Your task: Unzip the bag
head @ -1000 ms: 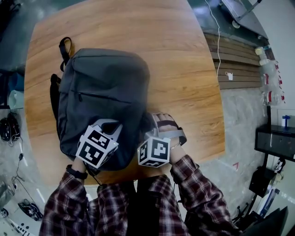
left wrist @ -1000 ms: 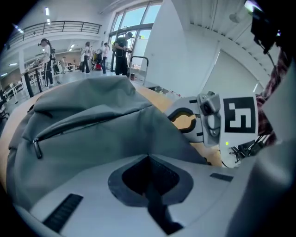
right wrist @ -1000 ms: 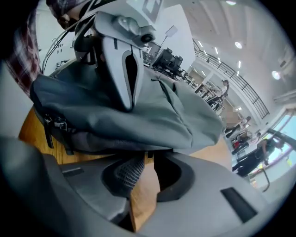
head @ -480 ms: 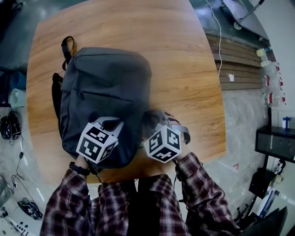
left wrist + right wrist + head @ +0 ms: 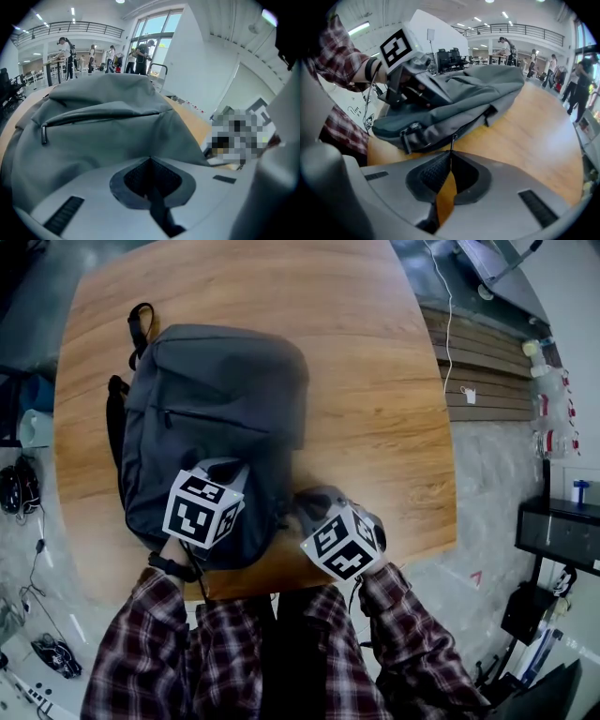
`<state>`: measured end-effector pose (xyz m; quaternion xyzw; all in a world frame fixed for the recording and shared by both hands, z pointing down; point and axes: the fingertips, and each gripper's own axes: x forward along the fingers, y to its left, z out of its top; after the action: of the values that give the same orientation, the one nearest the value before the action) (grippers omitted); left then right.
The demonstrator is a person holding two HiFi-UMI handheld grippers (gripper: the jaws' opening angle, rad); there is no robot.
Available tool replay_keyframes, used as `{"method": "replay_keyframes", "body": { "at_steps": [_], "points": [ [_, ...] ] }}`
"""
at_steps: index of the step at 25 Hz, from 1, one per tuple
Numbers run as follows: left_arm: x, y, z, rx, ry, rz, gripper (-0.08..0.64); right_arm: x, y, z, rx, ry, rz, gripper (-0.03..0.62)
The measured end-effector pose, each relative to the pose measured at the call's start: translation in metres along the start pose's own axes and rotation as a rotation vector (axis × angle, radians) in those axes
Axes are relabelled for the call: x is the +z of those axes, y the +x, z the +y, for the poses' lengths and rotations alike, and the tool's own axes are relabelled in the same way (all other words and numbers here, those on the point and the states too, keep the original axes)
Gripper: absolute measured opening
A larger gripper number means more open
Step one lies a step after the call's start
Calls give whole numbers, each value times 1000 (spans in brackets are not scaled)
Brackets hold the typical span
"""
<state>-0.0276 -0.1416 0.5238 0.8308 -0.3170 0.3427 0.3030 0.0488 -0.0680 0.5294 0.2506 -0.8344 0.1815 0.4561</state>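
While the right gripper (image 5: 450, 151) is clamped tight on the thin metal zipper pull (image 5: 453, 139) at the near right edge of the gray backpack (image 5: 220, 399), the left gripper (image 5: 150, 160) is closed too, apparently pinching a tented fold of its fabric. Risks: the thin pull could slip out of the jaws if tugged off the zipper line. If the left pinch lets go, the whole bag likely slides on the wooden table (image 5: 375, 381) instead of unzipping. The backpack lies flat, front pocket up, left of table centre. Its long axis runs away from the person, carry handle (image 5: 141, 322) pointing far-left, base nearest the person.
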Motion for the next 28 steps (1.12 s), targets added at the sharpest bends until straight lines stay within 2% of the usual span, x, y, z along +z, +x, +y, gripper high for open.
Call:
{"method": "replay_keyframes", "body": {
  "at_steps": [4,8,11,14,17,21,28],
  "points": [
    [9,9,6,45,-18,-13,8,-27,-6,49,64,38,-2,17],
    [24,18,11,103,-55,-36,8,-24,-13,75,79,96,-46,17],
    [40,28,15,181,-67,-67,8,-23,-15,78,82,116,-63,17],
    [55,37,16,231,-64,-88,8,-30,-21,57,23,137,-73,17],
    [60,37,16,210,-75,-84,9,-35,-26,34,-26,105,-58,17],
    [53,30,18,149,-78,-67,8,-36,-26,23,-58,6,-23,17],
    [21,6,14,38,-19,41,8,-37,-24,-11,-121,-89,12,17]
  ]
}}
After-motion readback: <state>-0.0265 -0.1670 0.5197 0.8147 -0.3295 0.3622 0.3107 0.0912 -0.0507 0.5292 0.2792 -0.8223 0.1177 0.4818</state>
